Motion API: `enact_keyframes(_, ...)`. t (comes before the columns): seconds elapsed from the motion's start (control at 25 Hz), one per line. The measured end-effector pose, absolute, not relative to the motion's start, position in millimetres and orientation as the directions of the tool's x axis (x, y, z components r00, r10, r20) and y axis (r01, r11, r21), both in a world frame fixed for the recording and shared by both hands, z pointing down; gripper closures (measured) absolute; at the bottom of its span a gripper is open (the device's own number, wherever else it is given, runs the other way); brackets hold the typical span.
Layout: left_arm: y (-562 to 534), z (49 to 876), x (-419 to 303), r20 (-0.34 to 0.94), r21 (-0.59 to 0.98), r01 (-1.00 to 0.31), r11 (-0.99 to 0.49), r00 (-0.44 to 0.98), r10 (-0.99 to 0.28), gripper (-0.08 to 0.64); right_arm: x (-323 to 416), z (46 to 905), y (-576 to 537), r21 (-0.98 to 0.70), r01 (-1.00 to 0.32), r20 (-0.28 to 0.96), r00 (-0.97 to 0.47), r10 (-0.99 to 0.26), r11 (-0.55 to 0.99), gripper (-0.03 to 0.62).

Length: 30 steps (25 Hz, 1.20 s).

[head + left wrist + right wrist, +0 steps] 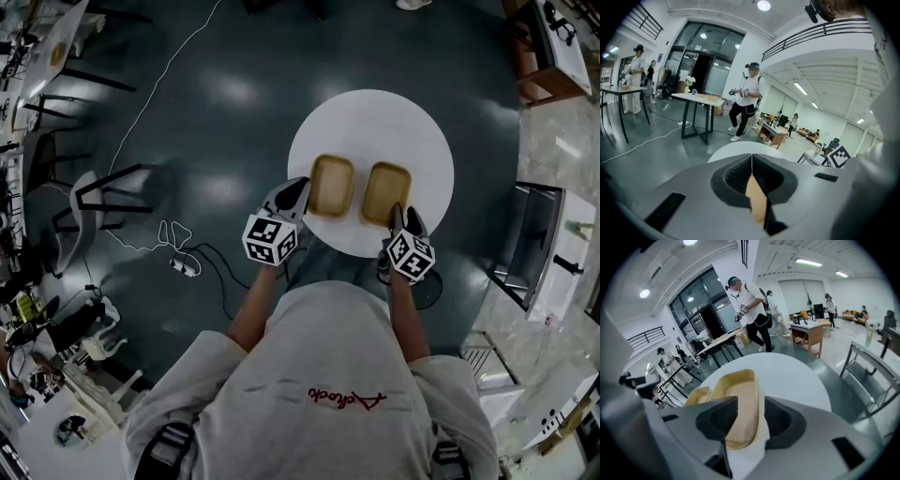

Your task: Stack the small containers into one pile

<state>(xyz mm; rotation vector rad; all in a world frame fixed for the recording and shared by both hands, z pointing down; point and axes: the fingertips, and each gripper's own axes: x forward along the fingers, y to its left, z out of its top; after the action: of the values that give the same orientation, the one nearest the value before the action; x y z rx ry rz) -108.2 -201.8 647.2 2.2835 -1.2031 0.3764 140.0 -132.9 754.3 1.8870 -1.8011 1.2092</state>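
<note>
- The round white tabletop (375, 122) has two small tan containers on it, side by side and just apart.
- The left container (332, 185) sits near the middle of the tabletop. The right container (386, 192) sits beside it.
- Both are open on top and not stacked.
- The left gripper (752, 164) is at the near left corner of the left container. Its jaws are closed tight, with a thin tan strip of that container pinched between them.
- The right gripper (752, 416) is at the near edge of the right container. Its jaws are wide apart, one on each side of the rim, and they do not press on it.
- A person stands behind the tabletop holding grippers.
</note>
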Motion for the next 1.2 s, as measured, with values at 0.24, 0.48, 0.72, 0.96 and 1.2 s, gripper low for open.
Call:
enact_keyframes(0.24,-200,651,-108,0.473,0.331,-0.824,-0.459,0.566,-0.675,0.546,144,732,-133,-0.274,-0.953,0.677,-0.097,-0.729,-0.128,0.426)
enact_keyframes(0.48,-199,657,-105,0.484,0.336,-0.830,-0.445,0.557,-0.675,0.546,136,713,-140,-0.258,-0.965,0.644,-0.140,-0.752,-0.041,0.560)
enact_keyframes(0.72,-196,673,-116,0.517,0.350,-0.845,-0.403,0.534,-0.670,0.546,116,701,-154,-0.278,-0.959,0.615,-0.225,-0.756,0.059,0.568)
enact_keyframes(0.96,-186,701,-118,0.590,0.348,-0.853,-0.389,0.522,-0.616,0.437,113,698,-163,-0.273,-0.957,0.618,-0.251,-0.746,0.096,0.568)
enact_keyframes(1.2,-173,741,-121,0.676,0.340,-0.872,-0.352,0.487,-0.554,0.405,117,700,-164,-0.256,-0.960,0.631,-0.255,-0.732,0.114,0.568)
